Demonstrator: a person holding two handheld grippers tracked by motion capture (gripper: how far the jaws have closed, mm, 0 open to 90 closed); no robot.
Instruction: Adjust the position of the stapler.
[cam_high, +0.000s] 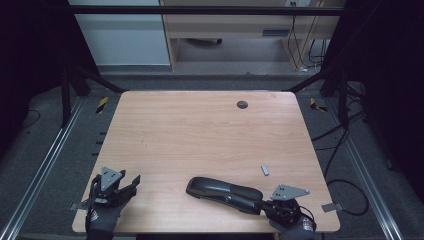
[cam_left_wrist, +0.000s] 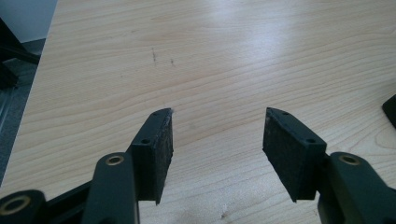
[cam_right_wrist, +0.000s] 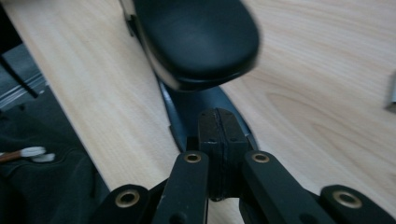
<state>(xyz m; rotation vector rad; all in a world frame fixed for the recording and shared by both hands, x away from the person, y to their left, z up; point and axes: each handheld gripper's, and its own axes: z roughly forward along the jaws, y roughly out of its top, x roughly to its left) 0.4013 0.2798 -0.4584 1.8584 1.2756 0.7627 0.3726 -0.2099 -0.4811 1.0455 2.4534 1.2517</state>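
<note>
Stapler (cam_right_wrist: 196, 42) top blurred, cut off by frame edge.

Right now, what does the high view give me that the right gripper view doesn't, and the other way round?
High view: the left tongs, open, and a dark round hole near the far edge of the wooden table. Right gripper view: the right tongs up close, pads pressed together at the near end of the black stapler. Both: that stapler, the small grey piece and the table.
</note>
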